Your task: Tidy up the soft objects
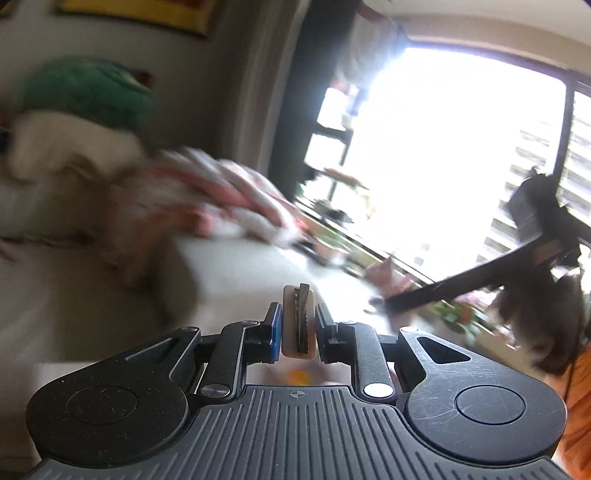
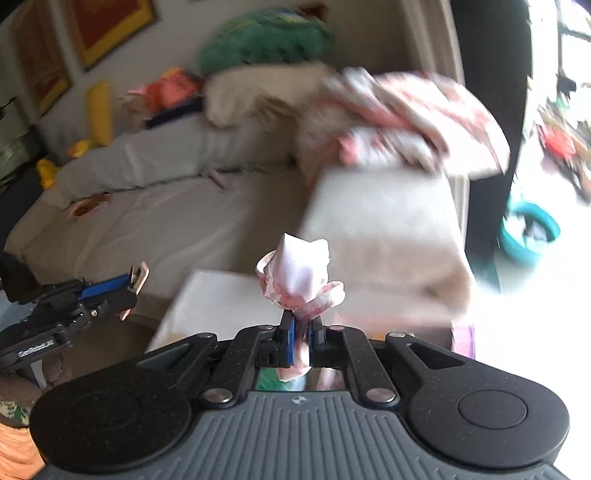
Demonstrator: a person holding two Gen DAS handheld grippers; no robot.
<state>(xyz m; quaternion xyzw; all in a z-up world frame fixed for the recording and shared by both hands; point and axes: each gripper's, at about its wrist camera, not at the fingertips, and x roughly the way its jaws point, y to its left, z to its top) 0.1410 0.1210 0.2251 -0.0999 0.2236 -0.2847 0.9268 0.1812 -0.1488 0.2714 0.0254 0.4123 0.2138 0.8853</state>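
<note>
Pink patterned cloth point(image 2: 413, 118) and green plush point(image 2: 262, 38) smeared by motion blur. Window point(image 1: 443, 155) blown out white. Picture frame point(image 1: 136, 13) cropped at top edge.

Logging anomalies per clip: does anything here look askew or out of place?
The pink-and-white blanket lies crumpled, spilling over the sofa arm. The right tool is shut on a bunched piece of pink-and-white cloth. Heavy blur hides finer details.

Setting: home living room. Evidence: pale fabric sofa point(image 2: 192, 218) with broad armrest point(image 2: 388, 221); green plush cushion point(image 2: 258, 37) and cream cushion point(image 2: 258, 92) along its back; pink-and-white patterned blanket point(image 2: 413, 110) heaped on the armrest; framed pictures point(image 2: 107, 26) on the wall; large bright window point(image 1: 443, 147) with dark curtain point(image 1: 310, 92).
</note>
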